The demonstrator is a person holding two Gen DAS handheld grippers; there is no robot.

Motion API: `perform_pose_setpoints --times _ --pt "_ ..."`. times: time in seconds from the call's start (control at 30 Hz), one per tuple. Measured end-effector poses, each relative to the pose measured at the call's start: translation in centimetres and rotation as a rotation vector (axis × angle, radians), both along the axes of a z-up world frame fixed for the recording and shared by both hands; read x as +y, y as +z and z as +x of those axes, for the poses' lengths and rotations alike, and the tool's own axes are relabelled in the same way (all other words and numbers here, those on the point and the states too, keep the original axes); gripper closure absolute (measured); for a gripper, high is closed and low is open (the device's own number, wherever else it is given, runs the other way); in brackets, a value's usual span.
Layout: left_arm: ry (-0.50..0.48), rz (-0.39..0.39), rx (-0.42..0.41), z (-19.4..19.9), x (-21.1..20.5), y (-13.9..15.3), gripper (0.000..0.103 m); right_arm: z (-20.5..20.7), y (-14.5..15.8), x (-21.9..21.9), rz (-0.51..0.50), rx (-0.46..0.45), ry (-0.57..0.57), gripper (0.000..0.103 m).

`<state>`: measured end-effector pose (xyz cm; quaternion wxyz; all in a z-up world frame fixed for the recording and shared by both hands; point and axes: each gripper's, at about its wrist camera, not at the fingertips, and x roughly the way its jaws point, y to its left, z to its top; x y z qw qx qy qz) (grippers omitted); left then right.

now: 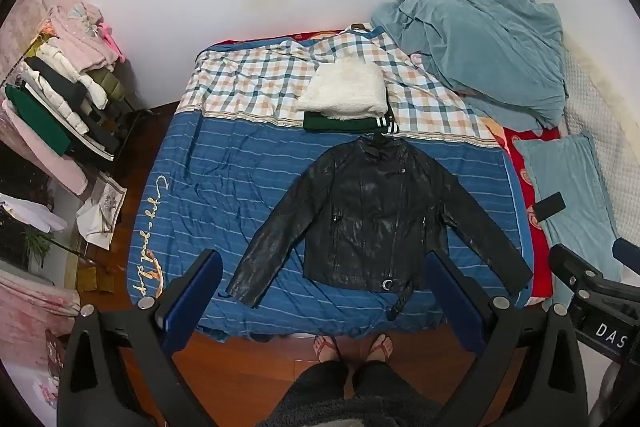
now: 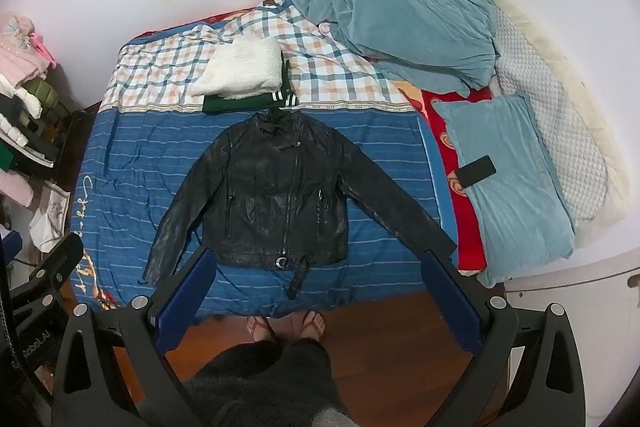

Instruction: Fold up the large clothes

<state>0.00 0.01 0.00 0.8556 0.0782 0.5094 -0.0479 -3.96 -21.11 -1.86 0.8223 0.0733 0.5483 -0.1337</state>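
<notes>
A black leather jacket [image 1: 376,219] lies flat and front up on the blue striped bed cover [image 1: 224,163], sleeves spread out to both sides; it also shows in the right wrist view [image 2: 280,195]. Its belt end hangs over the bed's near edge. My left gripper [image 1: 324,267] is open and empty, held high above the near edge of the bed. My right gripper [image 2: 316,265] is open and empty, also held high above the near edge. Behind the jacket's collar lies a folded white fleece [image 1: 344,91] on a folded green garment [image 1: 340,123].
A crumpled blue-grey blanket [image 2: 404,15] and a blue-grey pillow [image 2: 508,171] with a black phone [image 2: 476,171] on it lie at the right of the bed. A clothes rack [image 1: 60,99] stands at the left. The person's feet [image 1: 352,347] stand on the wood floor.
</notes>
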Motion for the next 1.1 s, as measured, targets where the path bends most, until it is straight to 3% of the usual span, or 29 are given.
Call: perform_pose_setpoints --times 1.1 --pt "-0.002 -0.001 -0.031 0.8 -0.6 1.0 0.0 -0.1 0.2 -0.1 -0.01 -0.011 -0.003 0.0"
